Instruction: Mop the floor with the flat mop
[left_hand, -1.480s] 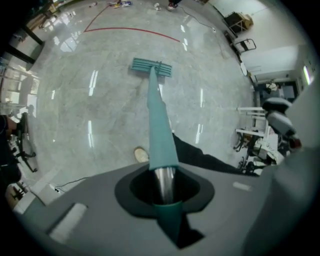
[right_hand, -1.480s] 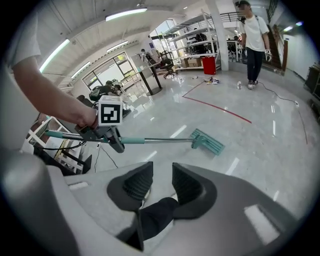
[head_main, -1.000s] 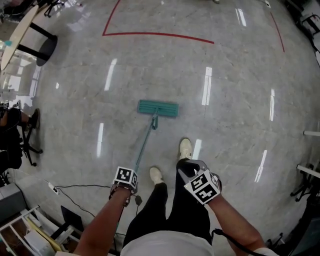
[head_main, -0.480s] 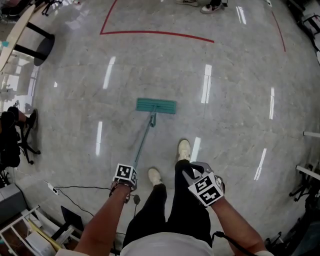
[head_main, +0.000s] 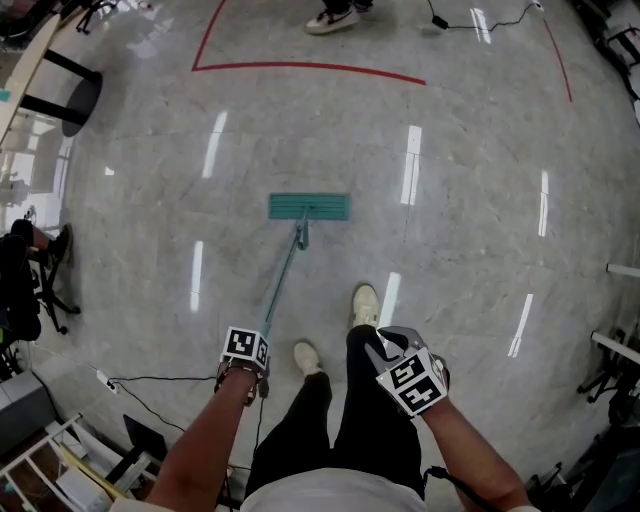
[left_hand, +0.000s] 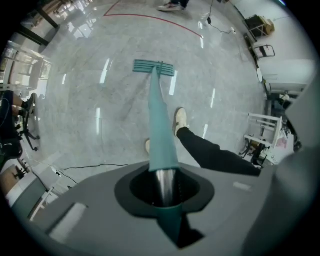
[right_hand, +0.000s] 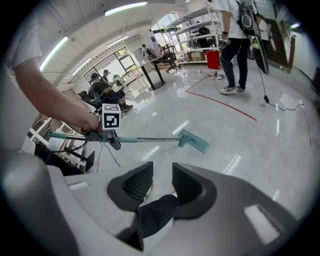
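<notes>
The flat mop's teal head (head_main: 310, 207) lies flat on the grey marble floor ahead of my feet. Its long handle (head_main: 283, 275) runs back to my left gripper (head_main: 256, 366), which is shut on the handle's upper part. In the left gripper view the handle (left_hand: 161, 130) passes between the jaws down to the head (left_hand: 154, 67). My right gripper (head_main: 386, 346) hangs over my right thigh, open by a narrow gap with nothing in it. From the right gripper view (right_hand: 162, 182) the mop head (right_hand: 194, 141) and the left gripper (right_hand: 111, 134) show to the left.
A red tape line (head_main: 310, 68) crosses the floor beyond the mop, and another person's shoes (head_main: 335, 15) stand past it. A black cable (head_main: 150, 382) trails at lower left. A round table (head_main: 35, 70) and chair (head_main: 30, 280) are left; racks (head_main: 620, 350) are right.
The mop head has slid forward, away from my feet, and my left gripper followed it slightly. Another person's shoes have come into view at the top. The right gripper barely moved.
</notes>
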